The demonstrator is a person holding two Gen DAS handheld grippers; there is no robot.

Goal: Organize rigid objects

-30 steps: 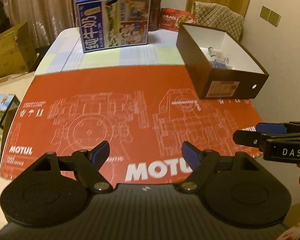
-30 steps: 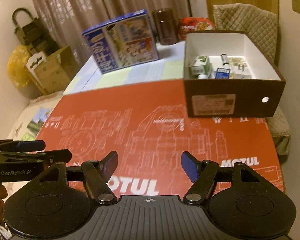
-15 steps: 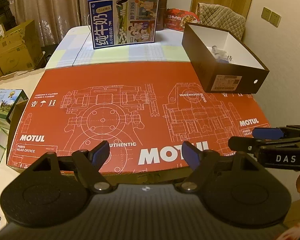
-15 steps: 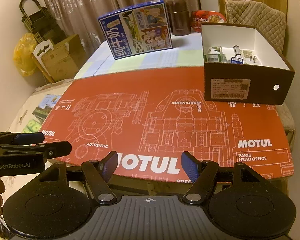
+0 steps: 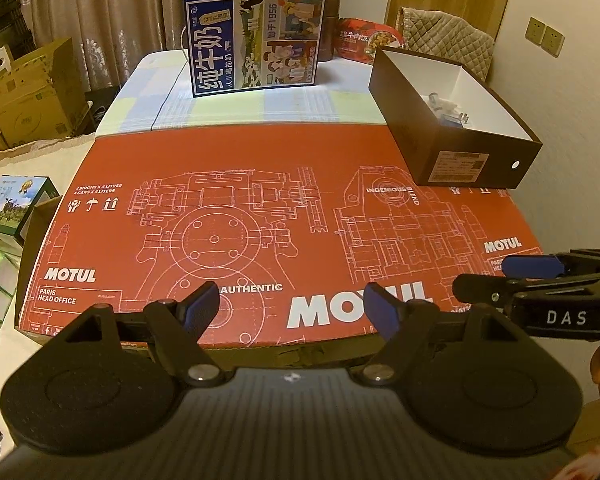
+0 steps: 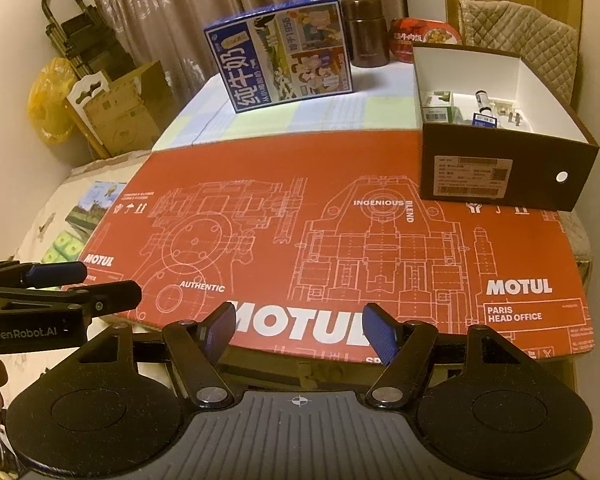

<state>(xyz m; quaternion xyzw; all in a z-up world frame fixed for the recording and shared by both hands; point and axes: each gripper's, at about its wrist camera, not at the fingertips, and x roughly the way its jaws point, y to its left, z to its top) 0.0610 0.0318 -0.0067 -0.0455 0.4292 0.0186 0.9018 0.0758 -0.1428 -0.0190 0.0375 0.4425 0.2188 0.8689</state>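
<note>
Small rigid bits (image 6: 478, 110) all sitting in the brown box (image 6: 500, 184), nothing held

Box is well ahead and right of both sets of fingers, on the red Motul sheet (image 5: 260, 220); left gripper (image 5: 296, 308) fingers spread apart over the sheet's near edge; right gripper (image 6: 298, 330) same, apart with nothing between; blue milk carton (image 5: 256, 40) far ahead.
</note>
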